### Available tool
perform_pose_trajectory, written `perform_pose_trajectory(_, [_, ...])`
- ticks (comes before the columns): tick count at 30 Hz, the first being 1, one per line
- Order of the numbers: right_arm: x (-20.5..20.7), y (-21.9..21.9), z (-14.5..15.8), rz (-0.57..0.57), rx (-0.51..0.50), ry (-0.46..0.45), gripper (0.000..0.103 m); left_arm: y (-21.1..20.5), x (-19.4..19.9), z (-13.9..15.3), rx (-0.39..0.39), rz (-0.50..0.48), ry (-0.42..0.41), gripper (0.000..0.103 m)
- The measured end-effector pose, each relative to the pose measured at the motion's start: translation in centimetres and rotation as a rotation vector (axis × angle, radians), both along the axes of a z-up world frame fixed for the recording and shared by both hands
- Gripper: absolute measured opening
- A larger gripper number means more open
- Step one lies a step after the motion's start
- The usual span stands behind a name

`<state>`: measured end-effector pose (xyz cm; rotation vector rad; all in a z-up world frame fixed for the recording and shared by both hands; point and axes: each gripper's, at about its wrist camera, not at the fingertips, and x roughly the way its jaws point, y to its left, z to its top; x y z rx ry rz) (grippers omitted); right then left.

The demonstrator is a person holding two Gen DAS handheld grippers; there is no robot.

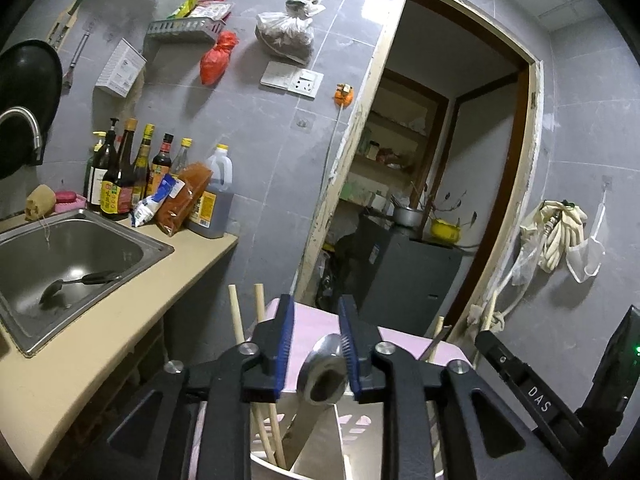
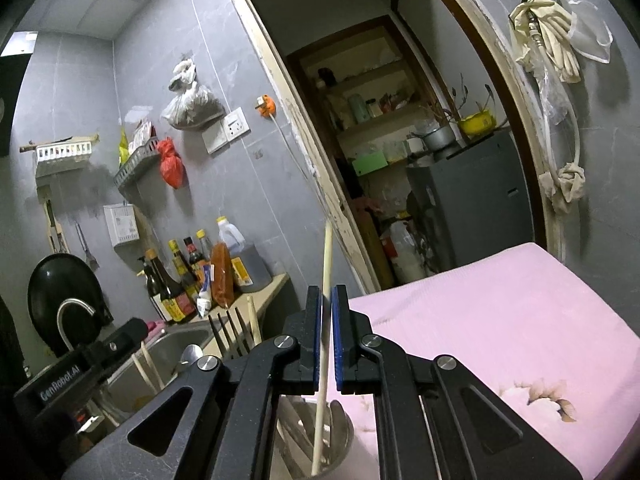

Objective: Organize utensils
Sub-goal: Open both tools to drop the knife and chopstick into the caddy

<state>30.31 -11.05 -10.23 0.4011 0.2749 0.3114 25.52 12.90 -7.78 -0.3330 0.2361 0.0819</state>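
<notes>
Pinching a chopstick, the right gripper holds it over a cup; the left gripper stands part-open around a spoon.

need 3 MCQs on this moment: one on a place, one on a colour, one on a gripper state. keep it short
1. Where does the black ladle lie?
A. in the sink
B. on the pink cloth
C. on a wall hook

2. Colour of the bag hanging under the grey wall basket?
A. blue
B. red
C. green

3. What is between the right gripper pads?
A. a fork
B. nothing
C. a chopstick

Key: 1 A, it rests in the steel basin; 2 B, plainly red; 3 C, both pads close on the pale stick.
</notes>
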Motion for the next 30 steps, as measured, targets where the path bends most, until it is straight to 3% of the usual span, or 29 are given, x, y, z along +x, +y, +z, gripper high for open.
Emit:
perform_pose_trajectory(9, [-2.0,-1.1,2.1,-0.027,-0.052,0.042,0.006,-0.2,0.1,2.1,-0.001,-0.057,0.042,0.038])
perform_pose_trajectory(10, [-2.4,-1.3,2.5,-0.033,-0.059,0.048,0.009,-0.3,0.0,2.4,0.003,-0.063,0.047,0.039])
perform_pose_trajectory(13, [-3.4,-1.9,3.4,-0.048,-0.068,0.057,0.030,-0.6,-0.1,3.2,0.015,-0.089,0.066,0.045])
perform_pose_trajectory(21, [-6.2,-3.5,4.8,-0.054,-0.126,0.087,0.034,-2.0,-1.8,3.9,0.081,-0.136,0.136,0.060])
perform_pose_trajectory(23, [-7.2,-4.1,5.0,-0.056,-0.139,0.101,0.043,-2.2,-2.4,4.1,0.080,-0.142,0.150,0.063])
perform_pose_trajectory(30, [-11.3,-6.2,6.0,-0.051,-0.177,0.126,0.061,-3.2,-6.0,5.4,0.078,-0.160,0.160,0.085])
